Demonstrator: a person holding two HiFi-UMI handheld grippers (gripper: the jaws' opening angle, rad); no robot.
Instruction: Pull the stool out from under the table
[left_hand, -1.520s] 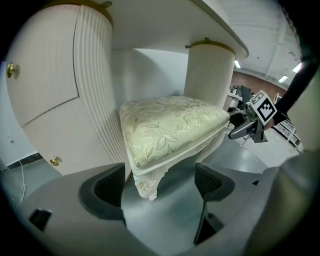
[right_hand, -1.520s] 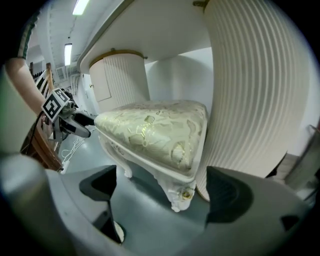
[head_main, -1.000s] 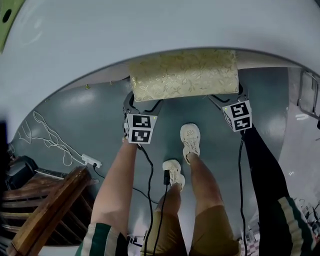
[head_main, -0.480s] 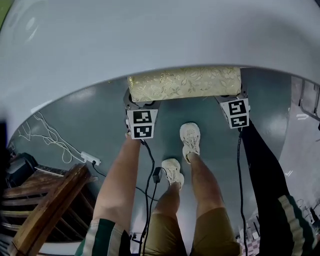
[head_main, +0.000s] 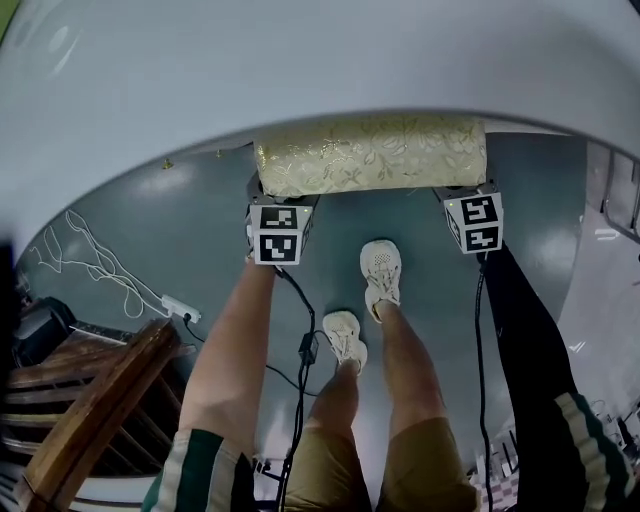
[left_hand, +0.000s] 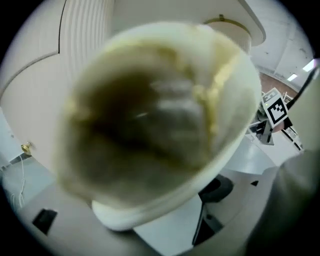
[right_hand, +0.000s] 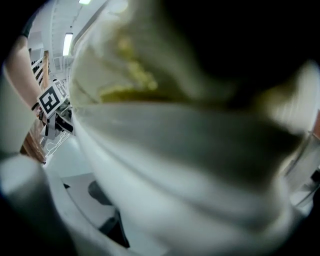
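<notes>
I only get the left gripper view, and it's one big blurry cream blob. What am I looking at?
Observer: That's the stool, very close. The head view shows the left gripper at its left front corner.
Visitor: Is the other gripper on it too?
Observer: Yes, the right gripper sits at the right front corner.
Visitor: So is the stool out yet?
Observer: Not fully. From above, the table edge covers its back part.
</notes>
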